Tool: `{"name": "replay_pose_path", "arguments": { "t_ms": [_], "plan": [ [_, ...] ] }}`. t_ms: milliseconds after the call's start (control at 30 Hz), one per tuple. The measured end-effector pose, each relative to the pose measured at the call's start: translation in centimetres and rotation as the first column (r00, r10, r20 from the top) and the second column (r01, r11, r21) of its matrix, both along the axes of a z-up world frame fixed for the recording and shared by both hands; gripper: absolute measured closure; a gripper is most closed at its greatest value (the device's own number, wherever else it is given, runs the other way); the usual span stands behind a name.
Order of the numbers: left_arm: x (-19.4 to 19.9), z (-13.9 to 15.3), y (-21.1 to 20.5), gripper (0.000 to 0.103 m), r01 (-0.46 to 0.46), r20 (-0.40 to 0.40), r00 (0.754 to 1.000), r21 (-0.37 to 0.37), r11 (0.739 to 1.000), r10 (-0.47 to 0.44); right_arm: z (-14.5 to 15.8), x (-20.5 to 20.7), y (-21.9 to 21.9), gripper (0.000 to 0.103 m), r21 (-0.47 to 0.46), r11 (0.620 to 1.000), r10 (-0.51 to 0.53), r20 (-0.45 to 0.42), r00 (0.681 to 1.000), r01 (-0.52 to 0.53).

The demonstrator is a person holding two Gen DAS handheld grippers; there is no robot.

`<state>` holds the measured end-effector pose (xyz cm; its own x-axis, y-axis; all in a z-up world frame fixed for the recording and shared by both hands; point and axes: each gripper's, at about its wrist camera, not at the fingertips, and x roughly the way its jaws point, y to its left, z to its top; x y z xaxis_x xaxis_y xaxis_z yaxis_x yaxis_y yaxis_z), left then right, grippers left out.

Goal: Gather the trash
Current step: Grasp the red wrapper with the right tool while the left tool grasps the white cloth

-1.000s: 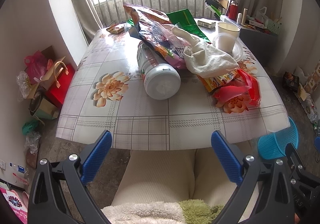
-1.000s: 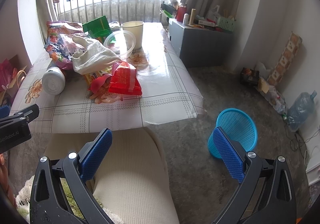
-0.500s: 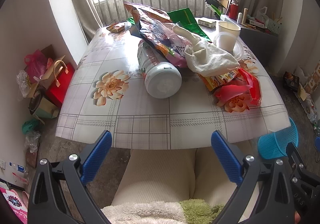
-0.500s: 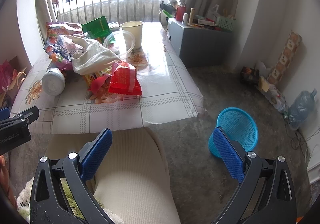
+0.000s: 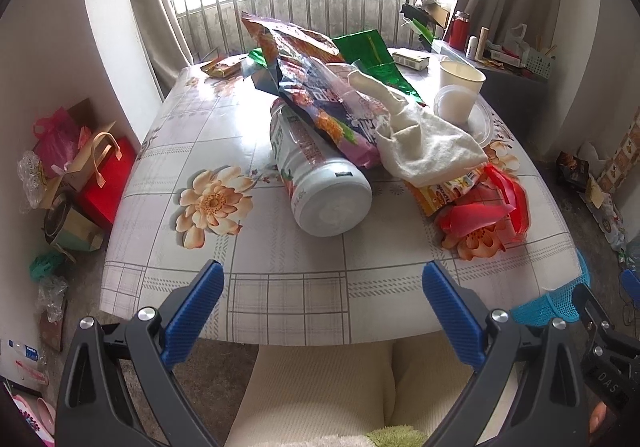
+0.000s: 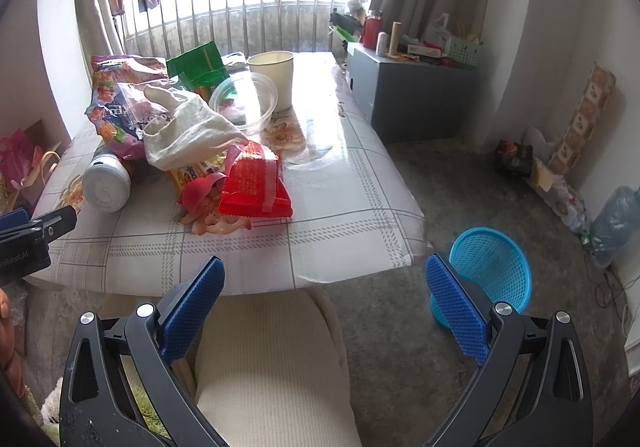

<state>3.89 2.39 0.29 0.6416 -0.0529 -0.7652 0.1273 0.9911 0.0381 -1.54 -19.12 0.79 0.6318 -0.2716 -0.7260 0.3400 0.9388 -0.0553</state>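
Both grippers are hovering low over the person's lap, short of the surface [image 5: 280, 287]. The left gripper [image 5: 322, 303] and the right gripper [image 6: 324, 299] are each holding their fingers spread wide, gripping nothing. The trash is lying heaped mid-surface: a white jar [image 5: 320, 183] on its side, snack bags [image 5: 320, 99], a cloth [image 5: 424, 143] and a red packet [image 6: 256, 187]. The blue basket [image 6: 492, 267] is standing on the floor to the right. The jar is risking a roll if nudged, and pulling one bag is likely dragging the overlapping pile; the layering underneath is possibly tighter than it looks.
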Motion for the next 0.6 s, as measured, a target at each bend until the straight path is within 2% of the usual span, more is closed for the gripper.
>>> {"name": "replay_pose_path", "arguments": {
  "t_ms": [100, 200, 233, 300, 367, 433, 467, 533, 600],
  "plan": [
    [1.1, 0.9, -0.1, 0.006, 0.105, 0.056, 0.993, -0.068, 0.992, -0.101, -0.1, 1.0, -1.1, 0.007, 0.051, 0.999, 0.008, 0.037, 0.999, -0.01],
    [1.8, 1.8, -0.2, 0.006, 0.256, 0.151, 0.961, -0.178, 0.95, -0.23, -0.1, 2.1, -2.3, 0.007, 0.099, 0.995, 0.013, 0.068, 0.998, -0.019],
    [2.0, 2.1, -0.4, 0.006, 0.267, 0.17, 0.957, -0.19, 0.945, -0.236, -0.1, 2.3, -2.7, 0.007, 0.121, 0.992, 0.02, 0.077, 0.997, -0.03],
    [2.5, 2.6, -1.3, 0.006, 0.276, 0.19, 0.951, -0.173, 0.945, -0.244, -0.1, 3.1, -3.6, 0.007, 0.175, 0.983, 0.033, 0.095, 0.995, -0.049],
    [3.1, 2.6, -2.5, 0.006, 0.316, 0.201, 0.937, -0.144, 0.938, -0.285, -0.4, 3.9, -4.3, 0.013, 0.218, 0.973, 0.047, 0.105, 0.993, -0.069],
    [3.7, 2.1, -3.6, 0.006, 0.344, 0.216, 0.923, -0.085, 0.935, -0.32, -1.0, 4.8, -5.2, 0.025, 0.277, 0.957, 0.057, 0.098, 0.994, -0.082],
    [3.8, 1.9, -4.2, 0.006, 0.364, 0.228, 0.911, -0.06, 0.929, -0.343, -1.3, 5.2, -5.7, 0.028, 0.316, 0.945, 0.059, 0.097, 0.994, -0.087],
    [4.3, 1.3, -5.1, 0.006, 0.408, 0.224, 0.892, -0.025, 0.913, -0.392, -2.1, 6.0, -6.9, 0.034, 0.425, 0.9, 0.069, 0.094, 0.993, -0.103],
    [4.7, 0.6, -6.2, 0.007, 0.449, 0.22, 0.869, 0.033, 0.893, -0.444, -2.9, 6.9, -7.8, 0.034, 0.528, 0.839, 0.098, 0.094, 0.991, -0.133]
  ]
}}
